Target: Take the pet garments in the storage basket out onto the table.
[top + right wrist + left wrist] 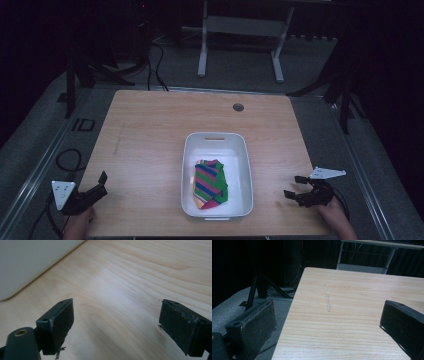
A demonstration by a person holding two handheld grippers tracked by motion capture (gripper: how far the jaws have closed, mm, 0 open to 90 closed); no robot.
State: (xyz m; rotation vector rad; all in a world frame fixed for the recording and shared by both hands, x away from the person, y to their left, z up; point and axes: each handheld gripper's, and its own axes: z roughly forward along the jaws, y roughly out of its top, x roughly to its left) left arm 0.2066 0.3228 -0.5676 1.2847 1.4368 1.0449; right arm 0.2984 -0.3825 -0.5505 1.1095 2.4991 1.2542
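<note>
I'm holding my left gripper (pixel 101 182) low at the table's (pixel 150 125) 7 o'clock corner, jaws spread wide, pinching nothing. My right gripper (pixel 294 187) is sitting at 4 o'clock, jaws also gaping over bare pale woodgrain. The folded striped cloth (pixel 210 184), soft knit w/ green, pink, blue bands, is lying inside the smooth white rounded tub (pixel 215 137) btwn both grippers, apart from each.

1 tub (pixel 217 138), 1 striped cloth (pixel 210 183), 2 grippers (pixel 101 184) (pixel 294 187)
</note>
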